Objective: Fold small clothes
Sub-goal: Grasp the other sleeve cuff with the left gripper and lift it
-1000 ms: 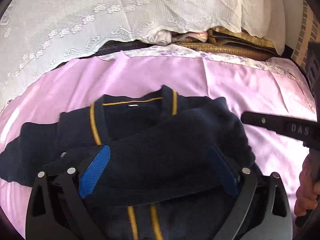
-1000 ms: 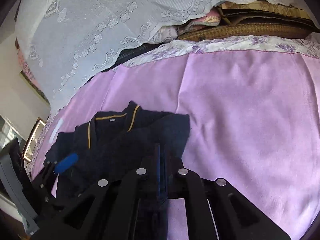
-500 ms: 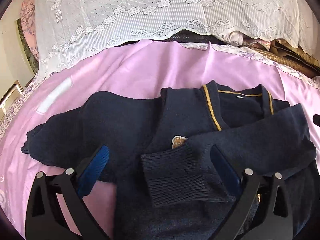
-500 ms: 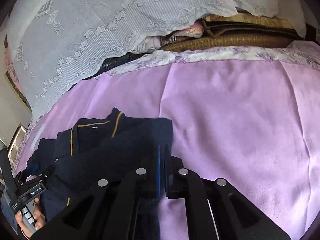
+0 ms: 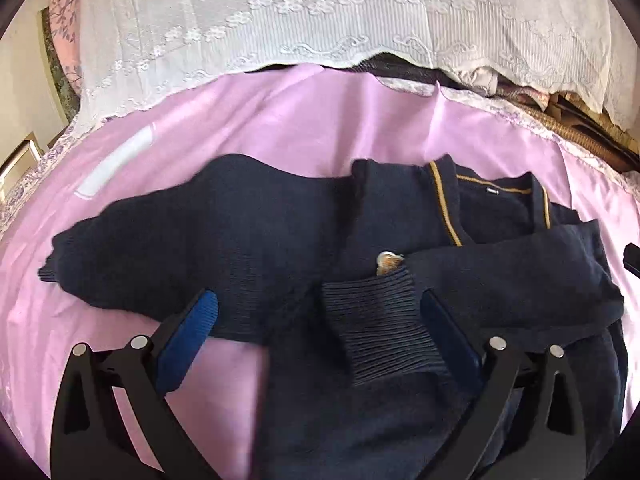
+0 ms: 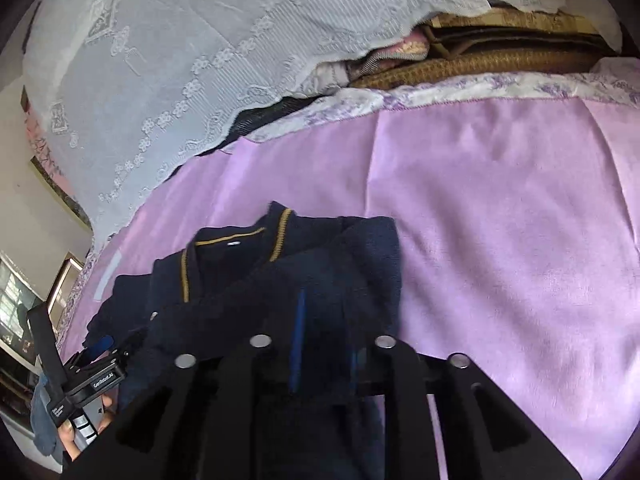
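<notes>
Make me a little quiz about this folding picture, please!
1. True or false: the left gripper is open.
2. What colour is the stripe on the cardigan collar? A red, B yellow, C white.
3. Fill in: the sleeve folded across the chest ends in a ribbed ___.

Key: 1 true; 2 B; 3 cuff.
</notes>
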`<state>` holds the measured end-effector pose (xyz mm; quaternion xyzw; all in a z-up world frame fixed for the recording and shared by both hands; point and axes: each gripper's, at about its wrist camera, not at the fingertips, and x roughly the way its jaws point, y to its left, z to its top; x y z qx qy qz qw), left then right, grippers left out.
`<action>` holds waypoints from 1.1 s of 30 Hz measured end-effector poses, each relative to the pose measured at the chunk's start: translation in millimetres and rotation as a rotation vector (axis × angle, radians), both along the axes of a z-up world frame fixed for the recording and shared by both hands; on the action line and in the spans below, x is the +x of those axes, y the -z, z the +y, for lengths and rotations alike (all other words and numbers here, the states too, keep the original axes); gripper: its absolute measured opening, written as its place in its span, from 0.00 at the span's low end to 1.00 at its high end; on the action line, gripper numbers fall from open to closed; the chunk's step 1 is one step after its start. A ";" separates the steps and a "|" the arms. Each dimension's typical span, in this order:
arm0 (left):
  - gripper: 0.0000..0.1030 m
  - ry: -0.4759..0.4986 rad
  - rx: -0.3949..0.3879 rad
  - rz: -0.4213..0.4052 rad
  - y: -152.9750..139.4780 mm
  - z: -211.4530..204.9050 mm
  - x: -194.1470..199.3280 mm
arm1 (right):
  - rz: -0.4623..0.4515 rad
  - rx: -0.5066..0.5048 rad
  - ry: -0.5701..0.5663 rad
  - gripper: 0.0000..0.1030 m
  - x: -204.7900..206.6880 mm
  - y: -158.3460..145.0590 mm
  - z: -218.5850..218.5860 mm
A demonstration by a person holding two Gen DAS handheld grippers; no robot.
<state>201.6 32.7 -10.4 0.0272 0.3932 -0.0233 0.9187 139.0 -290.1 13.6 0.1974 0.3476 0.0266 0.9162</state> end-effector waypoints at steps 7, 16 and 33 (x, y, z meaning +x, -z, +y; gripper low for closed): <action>0.96 -0.162 0.026 -0.012 -0.6 125.8 -17.7 | -0.045 -0.056 -0.251 0.43 -25.2 -22.9 127.5; 0.95 -0.273 -0.530 0.093 40.3 255.2 14.9 | 0.029 -0.206 -0.400 0.52 5.8 6.8 275.3; 0.13 -0.239 -0.704 0.017 34.5 280.4 45.9 | -0.011 -0.371 -0.380 0.57 39.6 42.5 324.4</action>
